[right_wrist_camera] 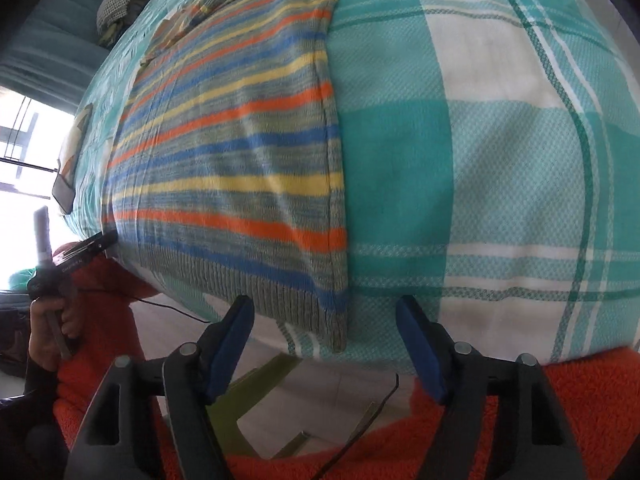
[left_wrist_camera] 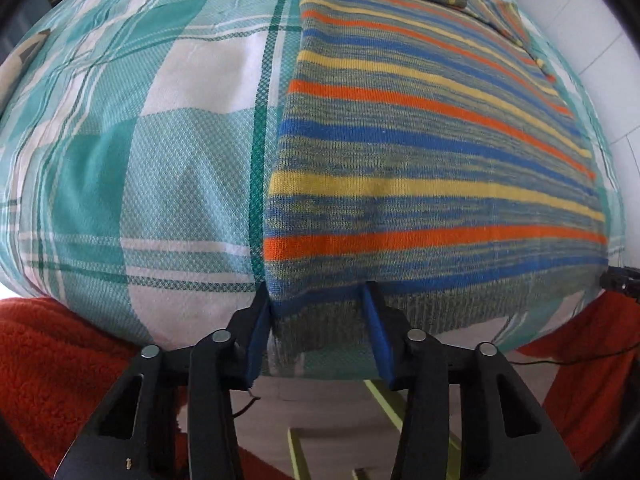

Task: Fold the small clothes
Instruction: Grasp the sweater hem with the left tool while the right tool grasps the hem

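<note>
Striped sweater (left_wrist_camera: 432, 168) flat on checked bedcover (left_wrist_camera: 160, 160), left gripper (left_wrist_camera: 320, 308) and right gripper (right_wrist_camera: 326, 320) both open around its hem corners at the near edge

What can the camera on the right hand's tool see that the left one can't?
Only the right wrist view shows the person's left hand gripping its tool, a bright window behind it, and a crumpled checked cloth at the far end.

Only the left wrist view shows the left tongs open around the sweater's near left corner.

Both show the striped sweater lying flat on the teal plaid sheet, its ribbed hem toward the cameras. The right tongs are open, near the hem's right corner.
</note>
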{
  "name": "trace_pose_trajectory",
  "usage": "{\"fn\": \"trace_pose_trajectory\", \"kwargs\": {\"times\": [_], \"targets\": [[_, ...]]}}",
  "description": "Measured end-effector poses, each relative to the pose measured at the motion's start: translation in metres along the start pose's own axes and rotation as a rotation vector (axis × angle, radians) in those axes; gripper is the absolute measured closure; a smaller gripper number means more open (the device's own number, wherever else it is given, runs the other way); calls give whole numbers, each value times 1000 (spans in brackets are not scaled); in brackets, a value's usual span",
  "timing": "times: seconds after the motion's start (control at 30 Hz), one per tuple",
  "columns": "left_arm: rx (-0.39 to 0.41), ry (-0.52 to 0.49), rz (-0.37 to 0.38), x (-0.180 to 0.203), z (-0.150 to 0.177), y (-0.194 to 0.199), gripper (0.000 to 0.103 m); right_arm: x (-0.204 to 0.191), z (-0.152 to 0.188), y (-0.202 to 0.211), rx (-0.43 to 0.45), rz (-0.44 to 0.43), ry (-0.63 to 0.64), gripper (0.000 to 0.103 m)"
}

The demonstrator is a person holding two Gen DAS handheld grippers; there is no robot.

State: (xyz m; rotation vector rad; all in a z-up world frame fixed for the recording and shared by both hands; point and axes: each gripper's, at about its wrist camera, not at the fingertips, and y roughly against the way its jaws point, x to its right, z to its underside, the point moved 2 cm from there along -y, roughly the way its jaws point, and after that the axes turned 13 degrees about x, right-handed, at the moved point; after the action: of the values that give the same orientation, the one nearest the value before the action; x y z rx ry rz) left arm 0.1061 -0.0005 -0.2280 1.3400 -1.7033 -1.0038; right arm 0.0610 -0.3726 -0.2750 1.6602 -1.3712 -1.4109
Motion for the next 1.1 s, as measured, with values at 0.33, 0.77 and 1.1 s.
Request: {"fn": "trace_pose_trajectory", "kwargs": {"times": [0.33, 0.77, 1.1], "targets": [[65, -73, -137, 21, 0, 21, 98, -23, -7, 15, 141, -7, 25, 98], [176, 173, 141, -9, -68, 75, 99, -40, -56, 62, 284, -103, 5, 98], [267, 254, 159, -44, -278, -24, 99, -24, -262, 45, 525, -125, -102, 98]]}}
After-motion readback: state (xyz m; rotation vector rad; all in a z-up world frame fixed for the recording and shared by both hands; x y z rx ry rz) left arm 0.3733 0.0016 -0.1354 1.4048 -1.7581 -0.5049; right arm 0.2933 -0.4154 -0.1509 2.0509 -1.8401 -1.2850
